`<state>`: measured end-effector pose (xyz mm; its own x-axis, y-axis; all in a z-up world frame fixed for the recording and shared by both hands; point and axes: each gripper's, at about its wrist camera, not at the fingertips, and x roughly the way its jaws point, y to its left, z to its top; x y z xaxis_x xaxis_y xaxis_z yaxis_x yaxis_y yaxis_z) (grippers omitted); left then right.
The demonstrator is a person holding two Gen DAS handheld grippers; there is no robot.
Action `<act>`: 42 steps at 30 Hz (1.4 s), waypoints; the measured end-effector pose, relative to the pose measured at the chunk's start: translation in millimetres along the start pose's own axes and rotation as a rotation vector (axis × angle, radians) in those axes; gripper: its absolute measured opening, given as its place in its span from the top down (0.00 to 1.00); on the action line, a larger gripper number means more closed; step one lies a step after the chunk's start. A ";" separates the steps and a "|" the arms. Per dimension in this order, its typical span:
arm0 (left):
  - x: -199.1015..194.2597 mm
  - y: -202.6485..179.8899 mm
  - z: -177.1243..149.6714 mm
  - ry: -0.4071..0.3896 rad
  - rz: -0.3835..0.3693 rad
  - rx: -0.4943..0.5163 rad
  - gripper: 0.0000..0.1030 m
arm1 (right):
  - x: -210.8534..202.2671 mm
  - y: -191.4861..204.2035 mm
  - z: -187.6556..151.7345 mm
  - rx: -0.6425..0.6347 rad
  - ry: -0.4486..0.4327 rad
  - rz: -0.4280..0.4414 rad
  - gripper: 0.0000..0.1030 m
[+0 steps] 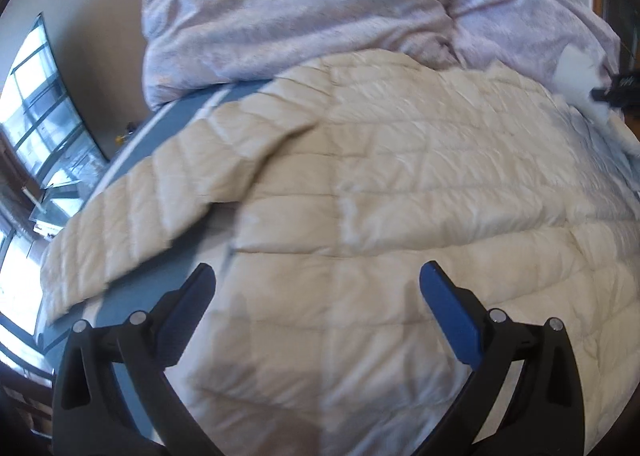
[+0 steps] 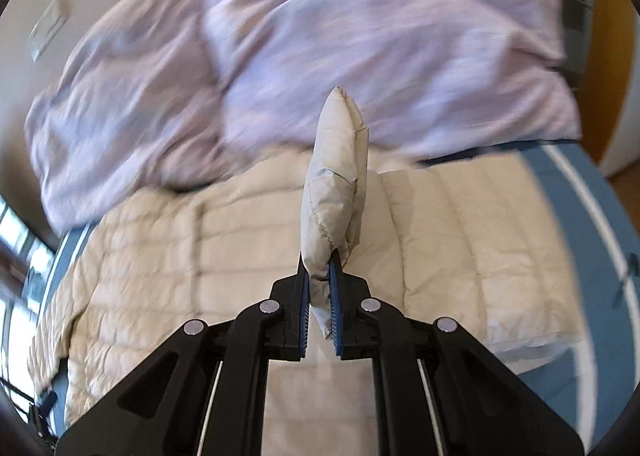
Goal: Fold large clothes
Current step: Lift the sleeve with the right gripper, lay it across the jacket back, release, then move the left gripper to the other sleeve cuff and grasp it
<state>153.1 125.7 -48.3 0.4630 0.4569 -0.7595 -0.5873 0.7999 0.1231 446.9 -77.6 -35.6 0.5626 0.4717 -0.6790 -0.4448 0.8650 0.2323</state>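
Note:
A cream quilted puffer jacket (image 1: 360, 184) lies spread on a blue bed sheet (image 1: 176, 124), one sleeve (image 1: 168, 192) stretched out to the left. My left gripper (image 1: 318, 280) is open and empty, hovering just above the jacket's near part. In the right wrist view the jacket (image 2: 200, 264) fills the middle, and my right gripper (image 2: 319, 268) is shut on a raised fold of its edge (image 2: 336, 176), which stands up between the fingers. The right gripper also shows at the right edge of the left wrist view (image 1: 614, 90).
A rumpled lilac duvet (image 1: 304, 12) is heaped at the far end of the bed, also in the right wrist view (image 2: 320, 48). Windows (image 1: 40, 104) lie to the left, a beige wall behind, a wooden door (image 2: 612, 68) at right. The bed edge has a white stripe (image 2: 592, 208).

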 end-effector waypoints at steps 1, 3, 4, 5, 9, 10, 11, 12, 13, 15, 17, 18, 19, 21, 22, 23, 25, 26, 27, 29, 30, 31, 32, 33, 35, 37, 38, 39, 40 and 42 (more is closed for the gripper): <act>-2.1 7.1 0.6 -0.004 0.007 -0.014 0.02 | 4.1 10.9 -6.5 -0.016 0.013 0.011 0.91; -5.5 18.5 1.1 -0.011 0.018 -0.034 0.02 | 15.0 37.0 -17.1 -0.049 0.044 0.035 0.91; -6.9 24.4 1.1 -0.013 0.024 -0.045 0.02 | 20.0 49.6 -20.7 -0.066 0.057 0.046 0.91; -7.9 29.4 0.9 -0.016 0.028 -0.054 0.02 | 21.8 58.8 -25.0 -0.079 0.065 0.055 0.91; -10.0 44.9 0.5 -0.018 0.036 -0.086 0.02 | 33.9 103.0 -34.9 -0.160 0.093 0.079 0.90; -10.8 48.1 0.1 -0.021 0.036 -0.093 0.02 | 35.9 112.4 -38.5 -0.182 0.107 0.086 0.90; -11.9 50.8 -1.1 -0.024 0.037 -0.098 0.02 | 38.8 122.5 -41.3 -0.202 0.126 0.096 0.85; -12.9 53.5 -1.8 -0.028 0.037 -0.104 0.02 | 39.2 128.8 -44.8 -0.215 0.146 0.112 0.72; -14.5 58.1 -2.8 -0.035 0.038 -0.115 0.02 | 38.2 133.3 -47.2 -0.224 0.164 0.136 0.62; -15.9 64.7 -4.3 -0.043 0.046 -0.129 0.02 | 28.3 138.3 -48.0 -0.233 0.157 0.184 0.39; -17.1 74.1 -5.7 -0.053 0.063 -0.149 0.02 | 8.8 133.8 -41.6 -0.227 0.080 0.209 0.39; -17.0 77.7 -6.0 -0.053 0.070 -0.154 0.02 | 0.9 128.8 -37.2 -0.214 0.049 0.208 0.39; -16.8 82.4 -6.6 -0.053 0.080 -0.161 0.02 | -6.7 120.0 -31.2 -0.189 0.013 0.191 0.39; -16.0 90.8 -8.0 -0.052 0.097 -0.171 0.02 | -9.4 103.0 -21.4 -0.135 -0.017 0.129 0.39; -15.4 93.8 -8.3 -0.051 0.101 -0.174 0.02 | -6.2 94.0 -18.0 -0.115 -0.017 0.091 0.39; -14.8 97.6 -8.9 -0.051 0.106 -0.179 0.02 | 1.9 86.6 -16.2 -0.107 -0.005 0.029 0.39; -13.0 104.9 -10.4 -0.046 0.117 -0.188 0.02 | 14.7 85.5 -17.9 -0.131 0.014 -0.038 0.39; -11.9 108.8 -10.9 -0.040 0.122 -0.193 0.02 | 24.4 89.1 -20.7 -0.158 0.032 -0.074 0.39; -10.7 114.0 -11.1 -0.031 0.128 -0.200 0.02 | 30.7 93.3 -23.6 -0.173 0.041 -0.092 0.39; -10.2 122.6 -12.3 -0.021 0.132 -0.211 0.02 | 42.5 103.5 -29.0 -0.203 0.064 -0.111 0.39; -10.7 126.7 -12.8 -0.018 0.136 -0.218 0.02 | 48.2 110.3 -33.2 -0.212 0.078 -0.107 0.39; -11.0 132.5 -13.0 -0.014 0.141 -0.224 0.02 | 51.9 115.6 -35.4 -0.217 0.088 -0.101 0.39; -11.0 138.3 -12.9 -0.009 0.146 -0.230 0.02 | 53.2 115.8 -36.4 -0.221 0.095 -0.096 0.38; -10.8 142.3 -12.7 -0.005 0.150 -0.236 0.02 | 56.2 121.6 -38.9 -0.231 0.102 -0.094 0.36; -10.6 156.3 -12.8 0.009 0.159 -0.255 0.02 | 60.5 130.4 -44.1 -0.246 0.107 -0.094 0.30; -11.1 169.0 -13.8 0.019 0.171 -0.272 0.02 | 63.5 137.6 -49.2 -0.259 0.107 -0.107 0.28; -11.2 177.3 -14.8 0.027 0.179 -0.285 0.02 | 64.5 139.7 -51.2 -0.263 0.108 -0.111 0.27; -11.5 182.6 -15.9 0.031 0.184 -0.294 0.02 | 65.9 142.4 -53.8 -0.269 0.110 -0.118 0.26; -11.4 192.7 -17.6 0.044 0.198 -0.310 0.02 | 67.8 144.6 -55.9 -0.274 0.113 -0.123 0.26; -12.4 204.2 -20.1 0.054 0.215 -0.329 0.02 | 71.7 147.6 -59.2 -0.287 0.123 -0.140 0.23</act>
<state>14.1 275.6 -26.6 0.2765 0.5722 -0.7721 -0.8523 0.5172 0.0781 380.4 73.8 -91.2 0.5516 0.3129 -0.7732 -0.5575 0.8278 -0.0627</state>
